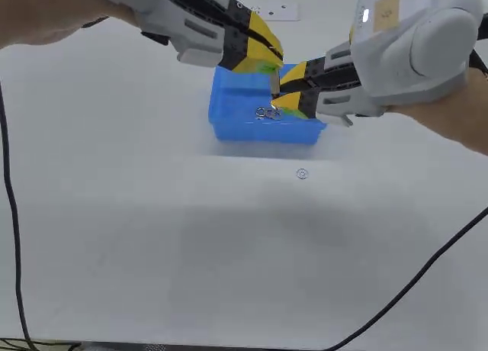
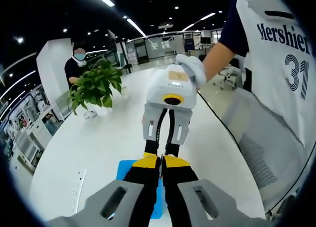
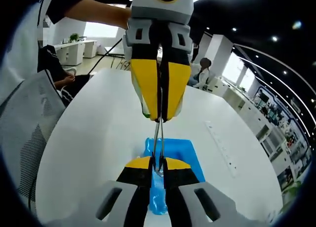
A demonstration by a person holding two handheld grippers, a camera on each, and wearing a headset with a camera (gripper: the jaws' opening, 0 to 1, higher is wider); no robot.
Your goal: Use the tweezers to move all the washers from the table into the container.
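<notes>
A blue container (image 1: 229, 122) stands mid-table with several washers (image 1: 267, 114) inside. One washer (image 1: 302, 174) lies on the white table in front of it. Thin metal tweezers (image 3: 158, 133) run between the two grippers above the container. My left gripper (image 1: 268, 61) comes in from the upper left, shut on the tweezers' upper end. My right gripper (image 1: 287, 88) reaches in from the right, shut on their lower part. In the head view the tweezers (image 1: 274, 85) point down over the washers. The right gripper view has my own jaws (image 3: 158, 165) pinched on the prongs, with the container (image 3: 177, 148) below.
Black cables (image 1: 9, 214) trail down the left side and across the table's lower right corner (image 1: 427, 267). A white power strip (image 1: 276, 12) lies at the far edge behind the container. A potted plant (image 2: 96, 86) and a person stand across the room. Broad bare tabletop (image 1: 152, 229) lies in front.
</notes>
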